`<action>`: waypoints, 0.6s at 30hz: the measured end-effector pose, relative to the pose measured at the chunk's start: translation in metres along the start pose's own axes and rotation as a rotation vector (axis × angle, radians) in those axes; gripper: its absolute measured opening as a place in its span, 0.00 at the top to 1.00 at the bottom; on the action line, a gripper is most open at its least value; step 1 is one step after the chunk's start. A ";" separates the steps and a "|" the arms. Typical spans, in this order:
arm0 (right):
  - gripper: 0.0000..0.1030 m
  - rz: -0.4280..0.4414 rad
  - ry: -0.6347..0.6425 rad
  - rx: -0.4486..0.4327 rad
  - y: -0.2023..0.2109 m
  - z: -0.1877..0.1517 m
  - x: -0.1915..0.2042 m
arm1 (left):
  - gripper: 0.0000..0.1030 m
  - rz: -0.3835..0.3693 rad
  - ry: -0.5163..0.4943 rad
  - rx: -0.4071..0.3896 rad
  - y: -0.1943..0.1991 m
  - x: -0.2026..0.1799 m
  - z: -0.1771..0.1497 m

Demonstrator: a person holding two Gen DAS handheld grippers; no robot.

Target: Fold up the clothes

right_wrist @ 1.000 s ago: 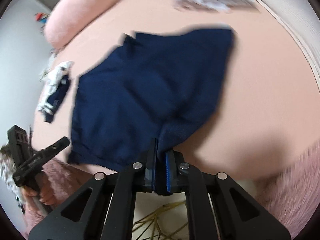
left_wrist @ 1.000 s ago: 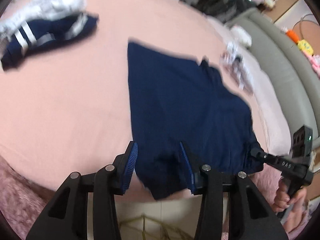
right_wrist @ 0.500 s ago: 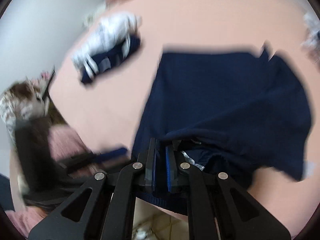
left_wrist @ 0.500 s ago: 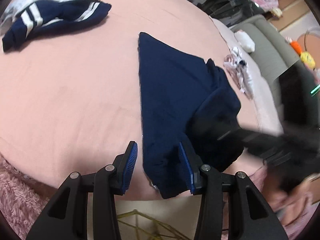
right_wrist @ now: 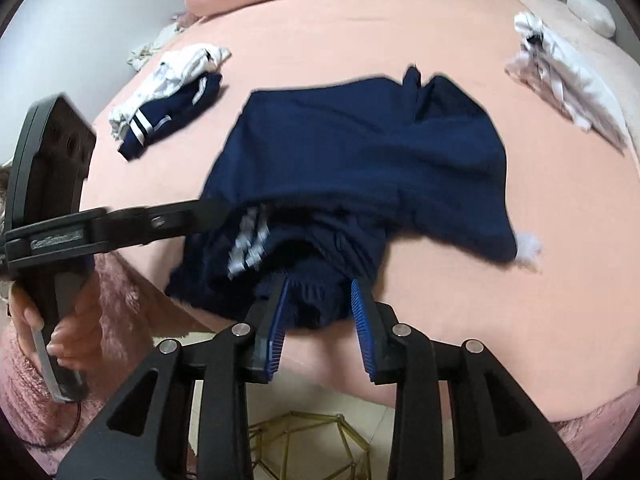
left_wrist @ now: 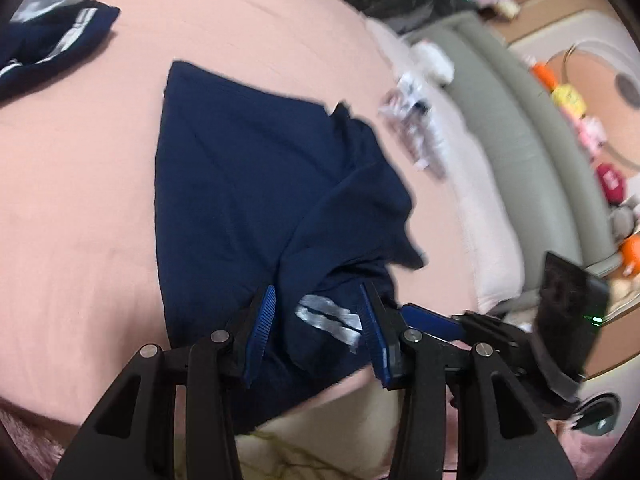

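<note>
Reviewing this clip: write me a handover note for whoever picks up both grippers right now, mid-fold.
Right gripper: jaws have just been opening; navy shorts' near hem lies between the pads, no longer pinched.
Left gripper: open over the folded-over, white-striped corner, gripping nothing.
Shorts lie on the pink bed, near edge; one side is folded across the other, rumpled.
Another navy-and-white garment and a pale bundle wait further back.
Left: smooth and finish this fold, then do the rest.
</note>
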State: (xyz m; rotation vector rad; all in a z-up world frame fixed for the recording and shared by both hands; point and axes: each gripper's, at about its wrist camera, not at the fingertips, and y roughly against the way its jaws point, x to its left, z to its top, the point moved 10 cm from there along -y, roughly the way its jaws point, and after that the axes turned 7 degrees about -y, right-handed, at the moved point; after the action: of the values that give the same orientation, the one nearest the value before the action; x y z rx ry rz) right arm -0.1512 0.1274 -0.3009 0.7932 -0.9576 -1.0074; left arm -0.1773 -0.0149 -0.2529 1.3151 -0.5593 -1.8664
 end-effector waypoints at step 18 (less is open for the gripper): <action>0.72 -0.141 0.061 -0.089 -0.007 -0.012 -0.022 | 0.72 -0.015 0.002 0.067 -0.019 -0.008 -0.032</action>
State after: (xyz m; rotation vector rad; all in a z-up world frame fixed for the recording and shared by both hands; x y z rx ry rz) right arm -0.1474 0.1466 -0.3180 0.8211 -0.8076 -1.1337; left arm -0.1531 0.0056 -0.2733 1.3684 -0.6168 -1.8726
